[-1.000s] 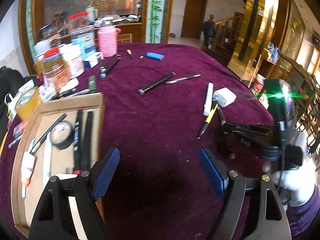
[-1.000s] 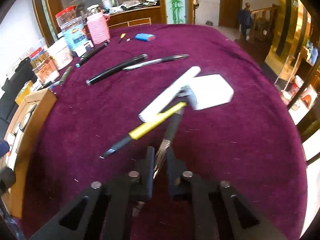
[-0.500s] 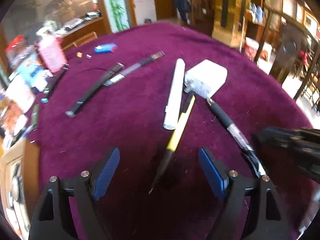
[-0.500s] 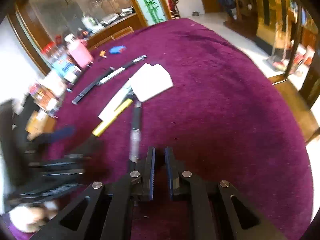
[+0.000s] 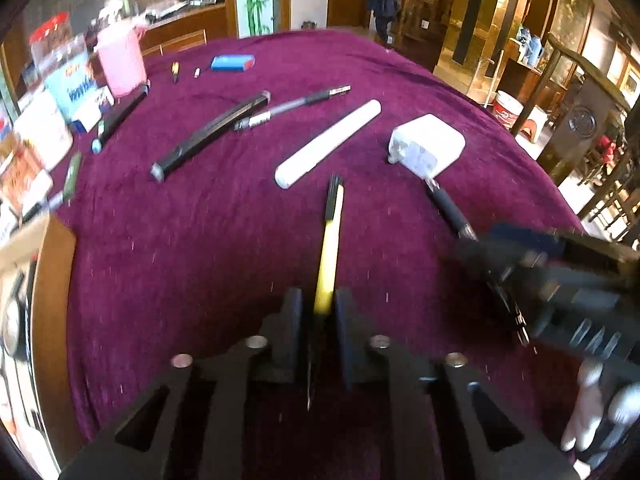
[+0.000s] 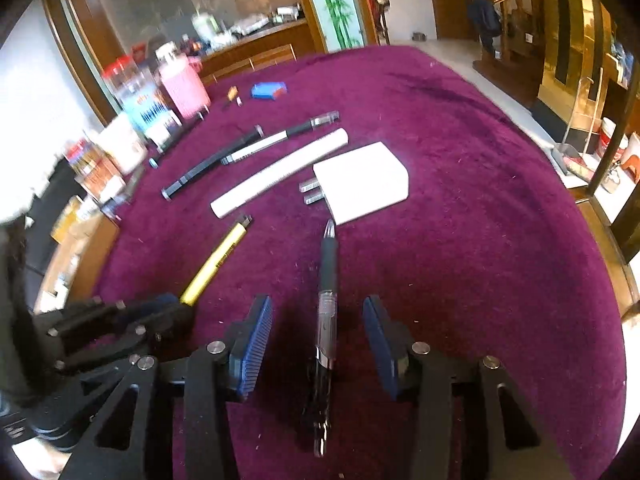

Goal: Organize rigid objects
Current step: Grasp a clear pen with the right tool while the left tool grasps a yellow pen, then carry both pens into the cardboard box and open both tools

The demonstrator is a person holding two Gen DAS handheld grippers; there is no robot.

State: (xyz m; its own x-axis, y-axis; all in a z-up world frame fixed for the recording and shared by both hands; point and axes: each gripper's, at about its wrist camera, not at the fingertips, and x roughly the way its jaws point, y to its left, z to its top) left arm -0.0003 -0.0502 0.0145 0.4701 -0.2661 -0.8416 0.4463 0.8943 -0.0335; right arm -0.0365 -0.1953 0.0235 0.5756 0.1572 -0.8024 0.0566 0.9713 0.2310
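A yellow pen (image 5: 329,248) with a black tip lies on the purple tablecloth (image 5: 200,240). It runs straight between the fingers of my left gripper (image 5: 318,320), whose jaws are closing around it with a thin gap still showing on each side. A black pen with a clear barrel (image 6: 326,304) rests on the cloth between the blue pads of my right gripper (image 6: 318,340), whose jaws are opening and stand well off it. In the right wrist view the left gripper (image 6: 160,316) sits low at the left, over the yellow pen (image 6: 218,260).
A white marker (image 5: 328,142), a white plug adapter (image 5: 428,146), a long black pen (image 5: 208,136) and a grey pen (image 5: 292,106) lie further out. Jars, a pink cup (image 5: 122,60) and a blue lighter (image 5: 232,63) stand at the back. A cardboard box (image 5: 52,280) borders the left.
My left gripper swung right from beside the cardboard box to the yellow pen and narrowed around it. My right gripper, shut on the black pen before, has spread its jaws.
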